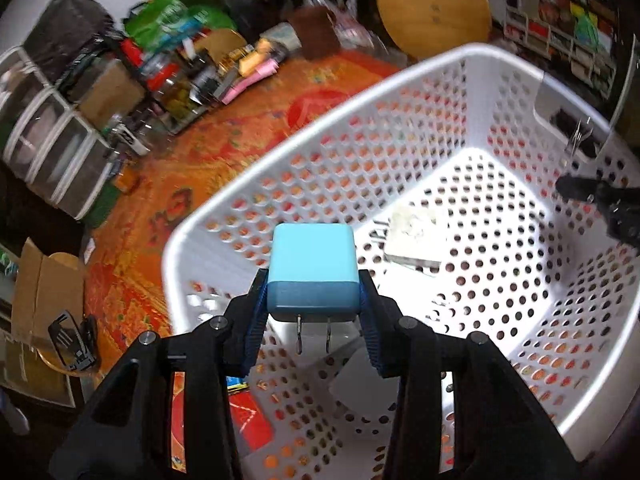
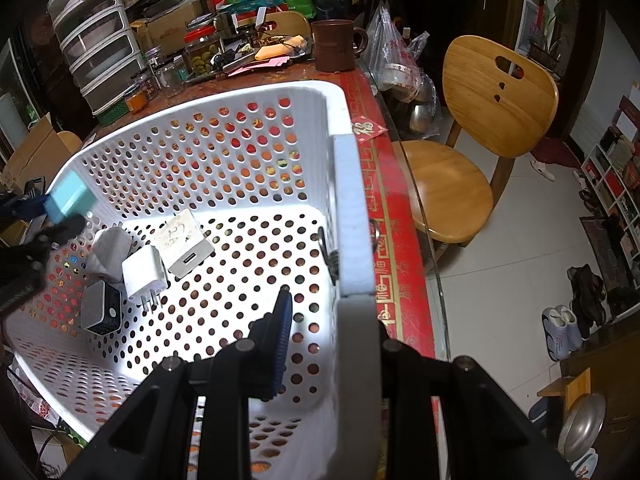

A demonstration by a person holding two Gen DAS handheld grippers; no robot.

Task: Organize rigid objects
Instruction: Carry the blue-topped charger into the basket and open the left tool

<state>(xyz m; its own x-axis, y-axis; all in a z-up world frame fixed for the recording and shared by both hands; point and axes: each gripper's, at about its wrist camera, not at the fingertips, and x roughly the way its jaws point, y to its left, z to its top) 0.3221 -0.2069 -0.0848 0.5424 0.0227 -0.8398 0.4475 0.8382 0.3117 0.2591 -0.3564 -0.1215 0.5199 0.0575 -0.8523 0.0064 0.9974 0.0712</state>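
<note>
My left gripper [image 1: 312, 300] is shut on a light blue plug charger [image 1: 312, 264], prongs pointing back at me, held above the near rim of the white perforated basket [image 1: 224, 208]. A white charger [image 1: 412, 240] lies on the basket floor. In the right wrist view the blue charger [image 2: 70, 196] hangs over the basket's left rim. Three white chargers [image 2: 144, 270] and a grey one [image 2: 100, 308] lie inside. My right gripper [image 2: 324, 308] is shut on the basket's right wall [image 2: 352, 216], one finger inside, the other hidden outside it.
The basket stands on a table with a red-orange patterned cloth [image 1: 224, 132]. Jars, boxes, plastic drawers [image 2: 100, 40] and a brown mug [image 2: 336, 46] crowd the far side. A wooden chair [image 2: 472, 148] stands beyond the table edge, over tiled floor.
</note>
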